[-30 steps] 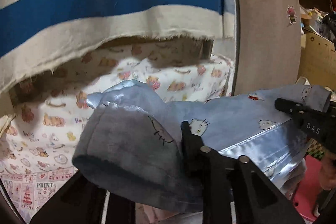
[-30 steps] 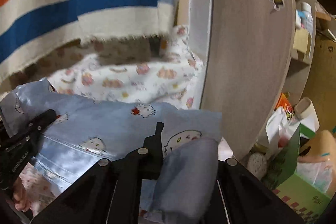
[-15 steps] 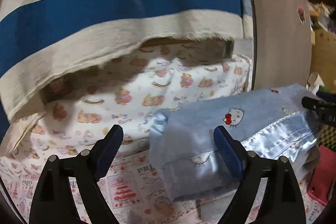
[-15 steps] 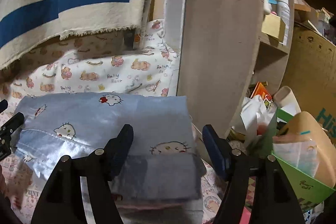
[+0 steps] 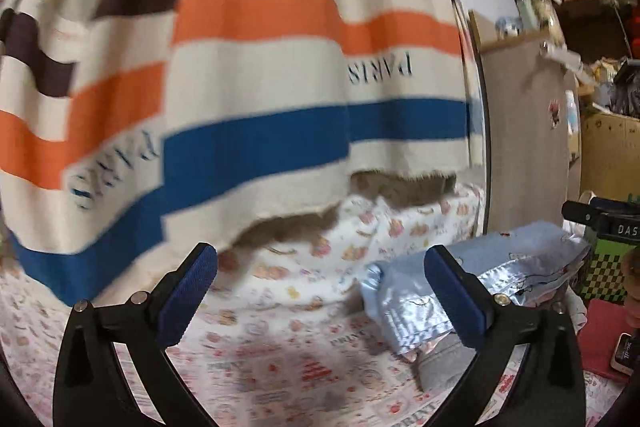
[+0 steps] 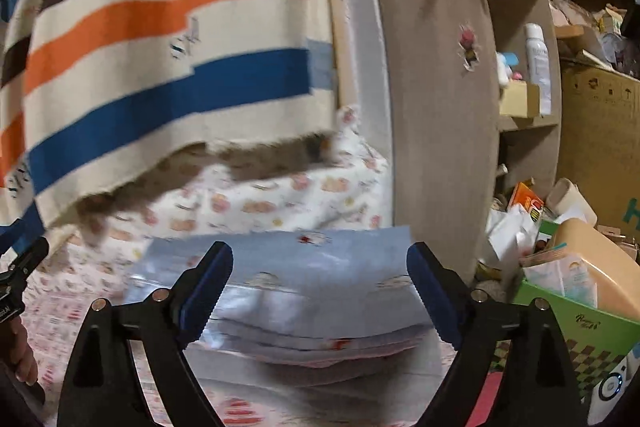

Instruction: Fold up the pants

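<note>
My left gripper [image 5: 320,297] stands wide apart, its jaws having just been opening, with nothing between the blue pads [image 5: 188,291]; through the gap I see only the printed bed sheet [image 5: 280,359]. The pants [image 5: 472,291], pale blue with a cartoon cat print and a shiny satin band, lie folded in a compact bundle on the bed, to the right of that gripper in the left wrist view, partly behind its right finger. My right gripper [image 6: 320,287] is also spread wide, its jaws having just been opening too, and its pads [image 6: 208,291] touch no cloth; the folded pants [image 6: 304,283] lie flat on the sheet just ahead of it, showing between the two fingers, near the bed's right edge beside a tall wooden shelf panel [image 6: 440,107]. A striped blanket [image 5: 256,75] in cream, orange, blue and brown hangs over the back of the bed, its frayed hem above the sheet. At the far right of the left wrist view I see the tip of the other gripper. A green box [image 6: 572,323] with clutter stands right of the bed.
</note>
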Tool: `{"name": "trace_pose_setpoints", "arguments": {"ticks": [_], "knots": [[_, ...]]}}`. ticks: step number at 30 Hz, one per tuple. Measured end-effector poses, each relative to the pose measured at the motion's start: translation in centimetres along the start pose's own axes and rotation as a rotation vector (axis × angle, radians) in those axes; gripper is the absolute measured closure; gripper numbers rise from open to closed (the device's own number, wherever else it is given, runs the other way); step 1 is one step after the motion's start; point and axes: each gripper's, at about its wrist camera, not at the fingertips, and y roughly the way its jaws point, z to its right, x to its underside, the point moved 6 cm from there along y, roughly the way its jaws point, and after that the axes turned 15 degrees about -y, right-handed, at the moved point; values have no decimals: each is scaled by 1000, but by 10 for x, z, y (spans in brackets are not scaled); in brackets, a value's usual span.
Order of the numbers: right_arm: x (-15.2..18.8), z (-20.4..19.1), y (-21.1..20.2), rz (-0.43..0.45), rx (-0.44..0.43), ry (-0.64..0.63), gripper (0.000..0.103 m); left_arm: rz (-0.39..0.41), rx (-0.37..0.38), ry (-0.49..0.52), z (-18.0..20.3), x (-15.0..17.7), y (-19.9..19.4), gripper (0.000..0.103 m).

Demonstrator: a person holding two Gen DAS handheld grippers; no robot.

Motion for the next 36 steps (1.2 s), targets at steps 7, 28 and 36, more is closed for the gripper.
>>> {"name": "trace_pose_setpoints", "arguments": {"ticks": [7,28,36], "knots": [[-3,-44,-26,76,-33,36,1,23,18,-9,-28,-9,-44,0],[55,-140,7,17,-51,-73,1,-71,-59,-22,-88,68,-36,0],[65,-149,16,-10,-42,-114,1,-131,-85,-46,-98,81,-22,0]]}}
